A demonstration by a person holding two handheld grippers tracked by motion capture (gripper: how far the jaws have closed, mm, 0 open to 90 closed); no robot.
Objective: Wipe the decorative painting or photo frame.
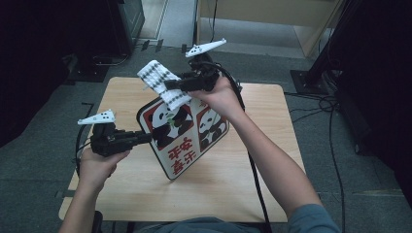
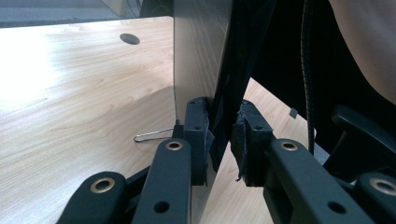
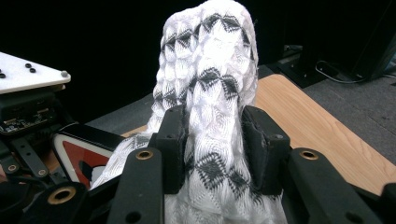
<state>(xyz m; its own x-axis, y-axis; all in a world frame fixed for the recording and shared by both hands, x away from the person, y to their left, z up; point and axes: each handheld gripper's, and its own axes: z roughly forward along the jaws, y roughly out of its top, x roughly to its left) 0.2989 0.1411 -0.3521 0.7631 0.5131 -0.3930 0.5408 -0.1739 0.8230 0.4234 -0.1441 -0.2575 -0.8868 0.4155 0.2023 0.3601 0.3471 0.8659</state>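
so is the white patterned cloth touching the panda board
Touching: in the high view the white patterned cloth, held in the right gripper, lies on the panda board's top edge.

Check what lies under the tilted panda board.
Bare wooden table shows beneath the panda board, plus a wire clip near its lower edge. The board's tilted face covers the area directly below it.

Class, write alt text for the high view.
A person's right gripper presses a white patterned cloth against the top of a panda-printed board, which the left gripper holds tilted by its edge over a wooden table.
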